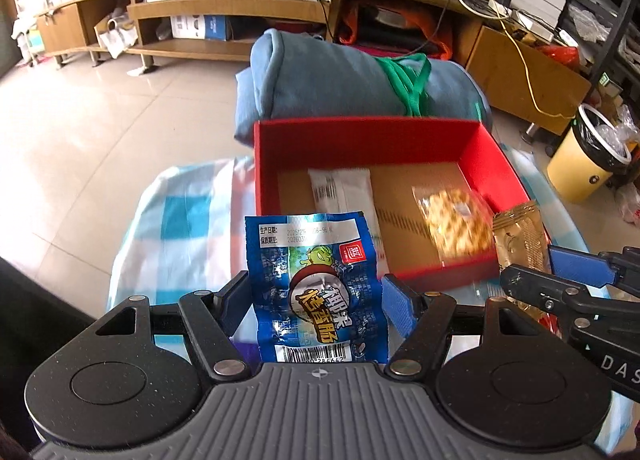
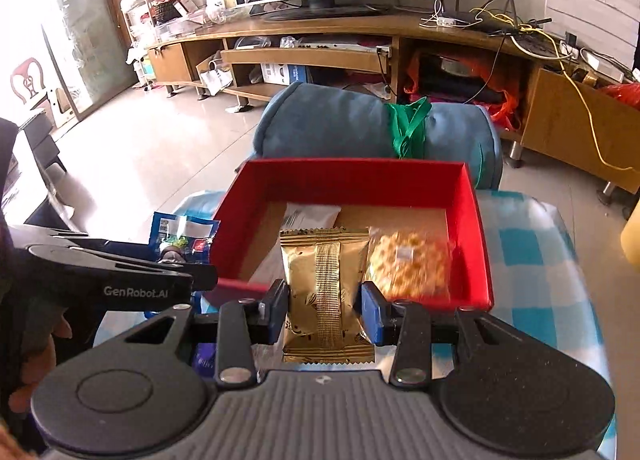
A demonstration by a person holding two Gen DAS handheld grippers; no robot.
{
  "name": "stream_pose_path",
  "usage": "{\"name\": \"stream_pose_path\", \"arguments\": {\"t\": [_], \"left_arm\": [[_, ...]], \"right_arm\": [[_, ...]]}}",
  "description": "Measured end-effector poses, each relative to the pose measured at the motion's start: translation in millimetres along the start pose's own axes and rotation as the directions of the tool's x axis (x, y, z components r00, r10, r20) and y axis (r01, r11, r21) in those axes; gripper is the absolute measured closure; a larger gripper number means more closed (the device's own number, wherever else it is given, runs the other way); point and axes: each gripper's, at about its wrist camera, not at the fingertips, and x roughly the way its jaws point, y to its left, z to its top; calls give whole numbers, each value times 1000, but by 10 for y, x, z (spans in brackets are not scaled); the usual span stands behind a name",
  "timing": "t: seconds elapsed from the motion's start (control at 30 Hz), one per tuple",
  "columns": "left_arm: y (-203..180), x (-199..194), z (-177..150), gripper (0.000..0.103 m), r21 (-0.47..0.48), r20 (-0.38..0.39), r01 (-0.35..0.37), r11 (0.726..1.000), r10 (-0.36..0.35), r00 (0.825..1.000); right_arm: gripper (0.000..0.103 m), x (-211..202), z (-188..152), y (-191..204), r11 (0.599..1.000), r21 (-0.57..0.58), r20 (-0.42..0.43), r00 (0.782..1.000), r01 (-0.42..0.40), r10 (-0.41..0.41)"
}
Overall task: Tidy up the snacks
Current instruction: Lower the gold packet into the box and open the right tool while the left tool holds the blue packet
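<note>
My left gripper [image 1: 318, 302] is shut on a blue sausage snack packet [image 1: 320, 284], held upright just before the near wall of the red box [image 1: 360, 130]. My right gripper [image 2: 326, 314] is shut on a gold foil packet [image 2: 326, 288], also at the box's near edge. Inside the red box [image 2: 352, 176] lie a white packet [image 1: 340, 190] and a clear bag of yellow crackers [image 1: 456, 220]. The right wrist view shows that white packet [image 2: 312, 216], the crackers [image 2: 410, 264] and, at left, the blue packet [image 2: 184, 236] in the other gripper. The gold packet [image 1: 520, 236] appears at right in the left wrist view.
The box stands on a blue and white checked cloth [image 1: 188, 212]. Behind it lies a rolled blue blanket [image 1: 340, 76] tied with a green strap. Farther back are a tiled floor, a long wooden TV cabinet [image 2: 360, 56] and a yellow bin [image 1: 584, 156].
</note>
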Motion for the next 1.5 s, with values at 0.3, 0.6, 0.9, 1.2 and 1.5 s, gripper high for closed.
{"name": "stream_pose_path", "arguments": {"t": [0.3,0.6,0.9,1.2,1.5], "left_arm": [[-80,240,339,28,7,4,-24,1000,24,1000],[-105,528,505,28,2,-26,-61,998,61,998],[-123,789,503,28,17,-76,-92,996,93,993],[-124,871,491,28,18,-97,-100,995,101,990],[-145,938,469,28,25,-112,-107,994,109,988]], "right_arm": [[68,308,283,-140,1000,8,-2,1000,10,-9],[68,637,441,-256,1000,20,-25,1000,19,-19],[68,926,429,-322,999,21,-73,997,32,-31],[68,1084,404,-303,1000,11,-104,994,29,-28],[67,1189,365,-311,999,2,-128,991,37,-36]]}}
